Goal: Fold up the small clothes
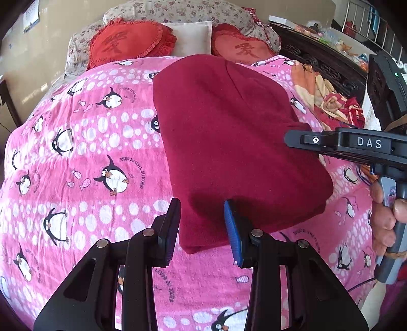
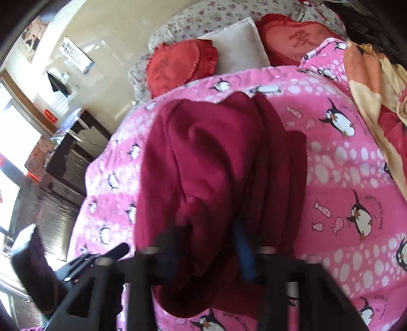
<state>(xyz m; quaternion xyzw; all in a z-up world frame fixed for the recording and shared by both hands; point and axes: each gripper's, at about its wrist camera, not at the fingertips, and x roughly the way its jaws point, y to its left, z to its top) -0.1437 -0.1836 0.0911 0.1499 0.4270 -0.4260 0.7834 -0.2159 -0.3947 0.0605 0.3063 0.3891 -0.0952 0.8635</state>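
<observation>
A dark red fleece garment (image 1: 229, 127) lies folded on a pink penguin-print bedsheet (image 1: 89, 142). Its near corner sits between the fingers of my left gripper (image 1: 203, 224), and the pads press on that thick folded edge. My right gripper (image 1: 292, 140) comes in from the right at the garment's right edge, with a person's hand (image 1: 384, 219) on its handle. The right wrist view is blurred. There the garment (image 2: 198, 152) is bunched and lifted into folds, and my right gripper (image 2: 208, 249) is shut on a gather of it.
Two red heart cushions (image 1: 127, 42) (image 1: 241, 45), a white pillow (image 1: 193, 35) and a floral pillow (image 1: 178, 10) lie at the head of the bed. A crumpled orange and red blanket (image 1: 330, 101) lies by the dark carved wooden frame (image 1: 325, 63) on the right. Dark furniture (image 2: 68, 157) stands beside the bed.
</observation>
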